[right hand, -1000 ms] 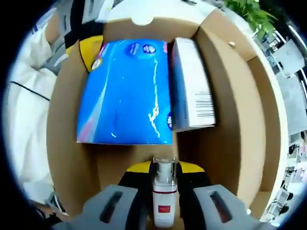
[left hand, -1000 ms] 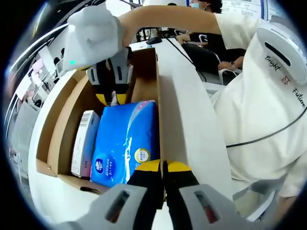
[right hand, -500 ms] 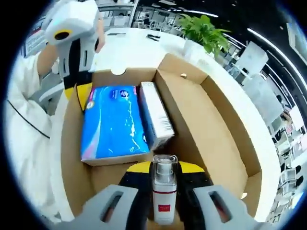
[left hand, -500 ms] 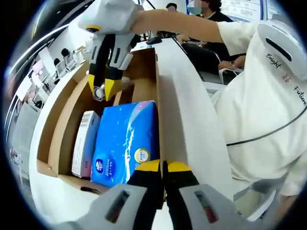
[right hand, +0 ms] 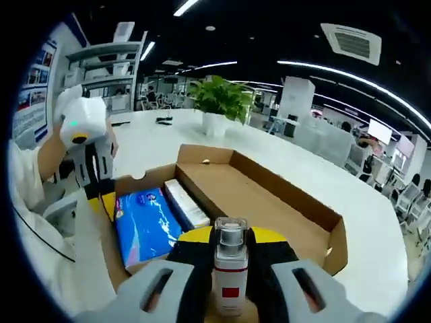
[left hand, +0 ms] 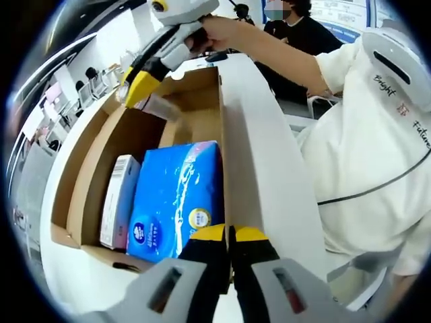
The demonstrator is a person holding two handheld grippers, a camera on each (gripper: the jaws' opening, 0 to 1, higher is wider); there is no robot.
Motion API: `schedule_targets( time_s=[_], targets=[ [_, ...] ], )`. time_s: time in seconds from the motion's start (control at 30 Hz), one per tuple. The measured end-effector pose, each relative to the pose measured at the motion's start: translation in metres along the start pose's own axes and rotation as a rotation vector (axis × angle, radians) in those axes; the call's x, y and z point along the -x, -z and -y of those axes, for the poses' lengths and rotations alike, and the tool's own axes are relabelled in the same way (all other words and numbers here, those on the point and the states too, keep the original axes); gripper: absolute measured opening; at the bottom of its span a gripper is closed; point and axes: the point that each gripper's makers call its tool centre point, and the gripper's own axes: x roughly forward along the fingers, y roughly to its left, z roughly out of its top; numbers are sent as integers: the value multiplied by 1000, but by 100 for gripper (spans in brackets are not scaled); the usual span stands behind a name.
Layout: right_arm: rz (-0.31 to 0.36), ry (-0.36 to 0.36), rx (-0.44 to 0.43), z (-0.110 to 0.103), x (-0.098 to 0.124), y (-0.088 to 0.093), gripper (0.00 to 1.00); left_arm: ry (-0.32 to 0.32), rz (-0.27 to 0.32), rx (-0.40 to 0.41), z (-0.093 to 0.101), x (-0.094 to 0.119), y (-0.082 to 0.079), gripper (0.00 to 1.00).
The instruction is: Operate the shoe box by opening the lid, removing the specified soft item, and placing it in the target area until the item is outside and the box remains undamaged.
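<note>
The right tool (right hand: 230, 252) pinches a small spray bottle (right hand: 230, 282) upright between its yellow-tipped jaws; the bottle has a clear cap and a red label whose writing is too small to read. In the left gripper view this tool (left hand: 143, 84) hangs above the far end of the box (left hand: 202, 91) with the bottle (left hand: 156, 106) clear of the rim. The left tool (left hand: 229, 237) has its jaws pressed together on the box's near right wall. The open cardboard box (right hand: 296, 202) sits on a white table (right hand: 377, 256). Inside, a blue tissue pack (left hand: 176, 198) lies along the right wall, a white carton (left hand: 118, 200) with a barcode just beside it; the box's far half is bare. Open table lies beyond the box. The person's white sleeve (left hand: 397, 101) reads "Bright" and "Future".
</note>
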Motion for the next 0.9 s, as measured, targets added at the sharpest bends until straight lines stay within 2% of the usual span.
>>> schedule_targets(
  time_s=[0.07, 0.1, 0.2, 0.27, 0.33, 0.5, 0.73, 0.9],
  targets=[
    [46, -14, -24, 0, 3, -3, 18, 0, 1, 0, 0, 0, 0, 1],
    [99, 18, -34, 5, 5, -9, 18, 0, 1, 2, 0, 0, 0, 1],
    [176, 50, -8, 6, 10, -16, 18, 0, -1, 7, 0, 0, 0, 1],
    [177, 76, -22, 7, 14, -15, 18, 0, 0, 7, 0, 0, 0, 1],
    [221, 106, -24, 11, 18, -20, 18, -2, -1, 7, 0, 0, 1, 1],
    [318, 98, -83, 8, 29, -30, 18, -3, 1, 8, 0, 0, 1, 1],
    [379, 129, -79, 4, 36, -35, 18, 2, 2, 10, 0, 0, 0, 1],
    [390, 158, -51, 7, 43, -38, 18, 3, 1, 14, 0, 0, 0, 1]
  ],
)
